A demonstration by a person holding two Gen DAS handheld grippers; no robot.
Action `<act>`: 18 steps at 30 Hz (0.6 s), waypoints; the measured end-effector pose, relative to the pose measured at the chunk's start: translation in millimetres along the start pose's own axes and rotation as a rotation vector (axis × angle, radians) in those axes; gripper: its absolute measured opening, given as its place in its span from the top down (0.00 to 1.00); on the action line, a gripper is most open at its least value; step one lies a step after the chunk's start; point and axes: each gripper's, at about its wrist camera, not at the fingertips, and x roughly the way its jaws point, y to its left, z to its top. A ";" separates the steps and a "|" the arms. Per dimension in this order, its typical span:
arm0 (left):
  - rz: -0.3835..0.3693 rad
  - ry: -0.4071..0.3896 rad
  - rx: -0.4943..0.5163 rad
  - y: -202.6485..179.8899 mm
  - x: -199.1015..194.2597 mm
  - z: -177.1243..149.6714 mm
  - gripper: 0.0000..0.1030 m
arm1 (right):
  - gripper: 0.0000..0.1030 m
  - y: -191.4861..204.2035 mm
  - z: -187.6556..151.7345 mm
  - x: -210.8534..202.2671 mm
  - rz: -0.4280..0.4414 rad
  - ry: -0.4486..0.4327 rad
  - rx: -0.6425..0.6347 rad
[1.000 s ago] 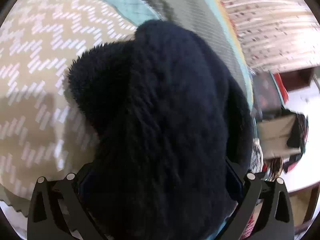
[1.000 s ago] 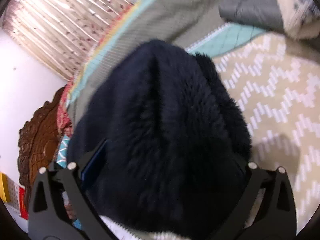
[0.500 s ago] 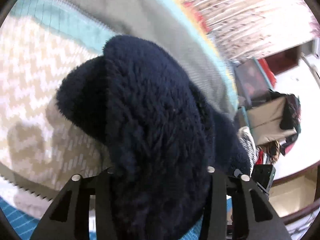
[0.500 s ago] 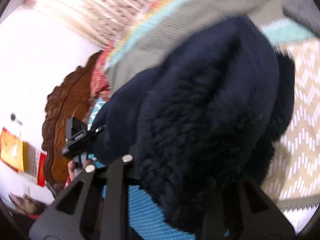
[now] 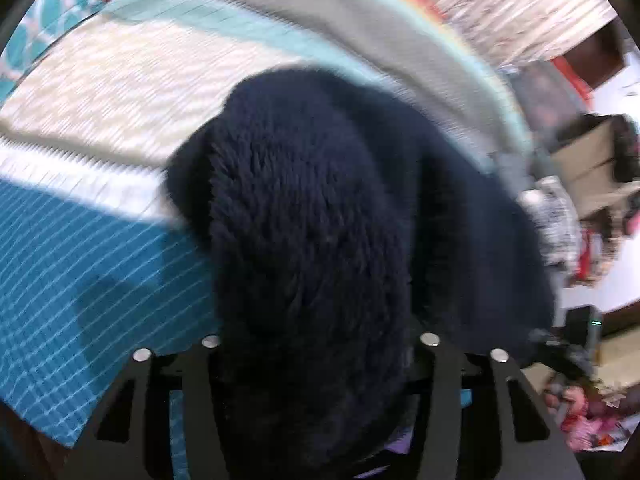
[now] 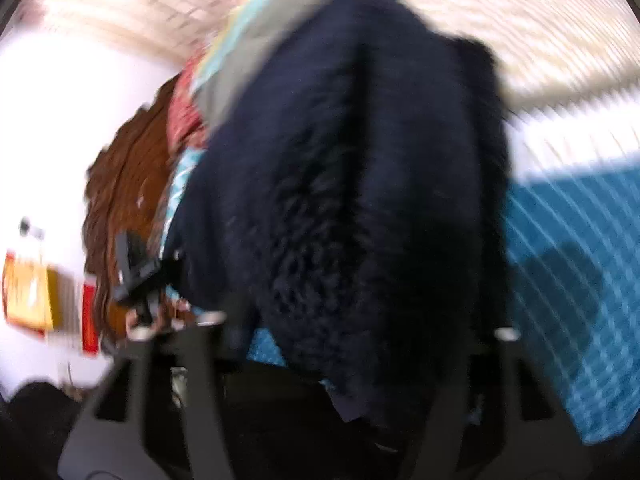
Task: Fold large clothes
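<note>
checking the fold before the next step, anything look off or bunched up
Nothing is damaged or spilled. The navy fleece garment is a thick bunched wad between both tongs, left and right, not flat on the bedspread. Both views are blurred.

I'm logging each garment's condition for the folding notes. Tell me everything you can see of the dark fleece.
The fleece is navy, thick and shaggy, with no print or fastening visible. It is bunched into deep vertical folds, not laid flat, and fills the middle of both wrist views. It sits between the fingers of the left hand-held gripper and of the right hand-held gripper, whose jaws have just been opening. It hangs raised over the blue checked bedcover. Both views are motion-blurred, so seams and edges are unclear.
</note>
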 end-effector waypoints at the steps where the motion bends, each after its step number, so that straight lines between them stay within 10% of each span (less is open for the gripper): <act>1: -0.019 -0.007 -0.030 9.0 0.4 -0.4 0.22 | 0.30 -4.8 0.5 -2.2 0.020 -0.006 0.018; 3: -0.062 -0.028 -0.064 14.6 -9.7 5.9 0.22 | 0.09 -7.6 2.5 -15.1 0.048 -0.033 0.030; 11: -0.016 -0.090 0.092 -9.2 -42.3 38.4 0.21 | 0.05 -14.6 27.0 -67.8 0.051 -0.163 0.003; 18: -0.029 -0.147 0.008 23.0 -64.3 37.4 0.21 | 0.05 -27.8 62.0 -2.5 0.076 -0.061 0.107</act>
